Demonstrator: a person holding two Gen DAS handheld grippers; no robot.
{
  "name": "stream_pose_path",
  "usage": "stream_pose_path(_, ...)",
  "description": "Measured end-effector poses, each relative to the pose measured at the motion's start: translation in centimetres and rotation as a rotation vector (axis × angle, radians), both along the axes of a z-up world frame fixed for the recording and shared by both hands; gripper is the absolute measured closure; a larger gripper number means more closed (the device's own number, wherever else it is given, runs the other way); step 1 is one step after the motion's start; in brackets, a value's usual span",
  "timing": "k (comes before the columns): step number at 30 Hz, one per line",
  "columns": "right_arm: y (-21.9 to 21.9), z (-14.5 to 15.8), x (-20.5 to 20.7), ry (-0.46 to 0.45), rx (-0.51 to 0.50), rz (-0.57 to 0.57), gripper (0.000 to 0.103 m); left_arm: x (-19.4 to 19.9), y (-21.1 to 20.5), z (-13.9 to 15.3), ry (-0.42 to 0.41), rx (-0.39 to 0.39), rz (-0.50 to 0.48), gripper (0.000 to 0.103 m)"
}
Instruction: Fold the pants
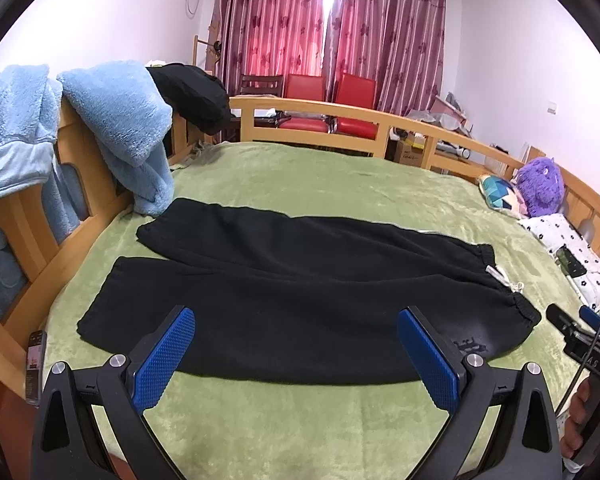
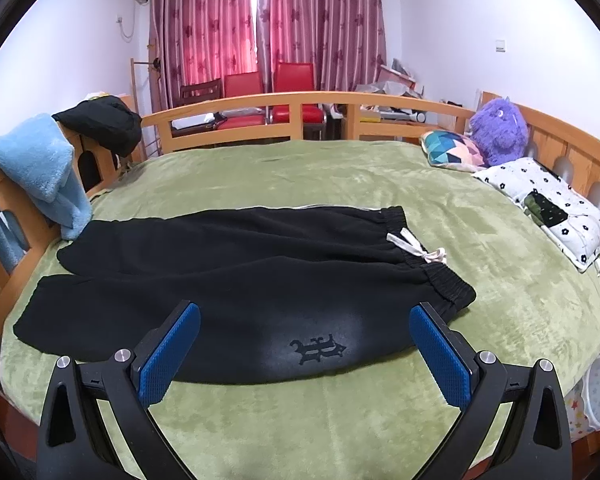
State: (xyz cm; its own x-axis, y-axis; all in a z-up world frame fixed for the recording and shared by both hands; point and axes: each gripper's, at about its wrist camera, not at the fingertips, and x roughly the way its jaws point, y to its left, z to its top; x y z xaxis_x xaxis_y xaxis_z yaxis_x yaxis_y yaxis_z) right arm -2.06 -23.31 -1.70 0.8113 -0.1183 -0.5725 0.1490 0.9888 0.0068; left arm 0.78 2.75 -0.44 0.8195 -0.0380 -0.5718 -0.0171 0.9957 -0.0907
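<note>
The pants [image 2: 236, 280] lie flat and unfolded on the bed [image 2: 340, 420], waistband to the right (drawstring visible). Step in hand: approach, no fold yet made. The left gripper [image 1: 296, 356] and right gripper [image 2: 305, 354] hover with fingers spread wide, holding nothing. Next move probably calls for pinching one leg's edge to fold it over the other.
</note>
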Motion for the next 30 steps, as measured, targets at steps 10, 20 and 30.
stream_pose_path(10,-0.2,-2.0,2.0,-0.023,-0.001,0.023,0.0,2.0,-0.5,-1.8,0.009,0.018,-0.016,0.004)
stream_pose_path(20,-1.7,-8.4,6.2,0.077,0.03,0.031,0.019,5.4,1.0,-6.4,0.086,-0.04,0.0,0.014)
stream_pose_path(30,-2.3,-11.1,9.8,0.175,0.071,0.079,0.019,8.7,2.0,-8.8,0.169,-0.032,0.038,0.014)
